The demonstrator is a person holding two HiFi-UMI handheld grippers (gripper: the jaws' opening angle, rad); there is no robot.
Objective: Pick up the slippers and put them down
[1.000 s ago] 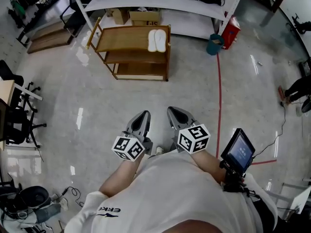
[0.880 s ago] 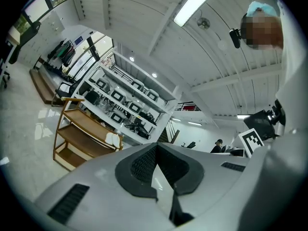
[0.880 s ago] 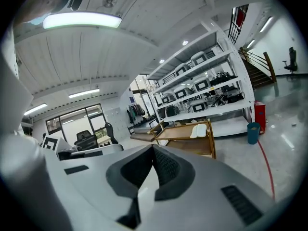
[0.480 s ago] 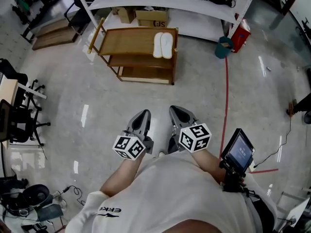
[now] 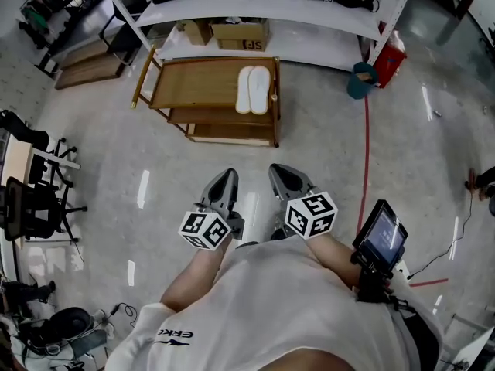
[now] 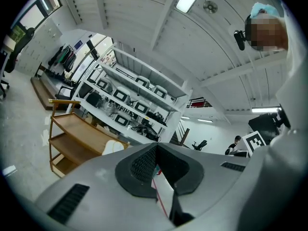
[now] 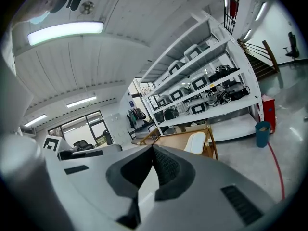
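Well, the slippers lie on the top tier of the wooden rack, toward its right end. They are a white pair, side by side and touching. Their long axis runs from the rack's near edge to its far edge, so it lies roughly along the line the tools point.

The left tool and the right tool both hang over the floor on the near side of the rack, well apart from it and aimed toward it. Each is clenched, jaws together with nothing between them, as each tool's own view shows.

From the head view the pair sits ahead of the gap between the two tools, so neither hand is plainly nearer. In the right gripper view the slippers show just right of the jaw line.

I judge the pickup not yet begun. The coming move calls for closing the gap to the rack, then spreading the jaws to take the slippers at their near ends.
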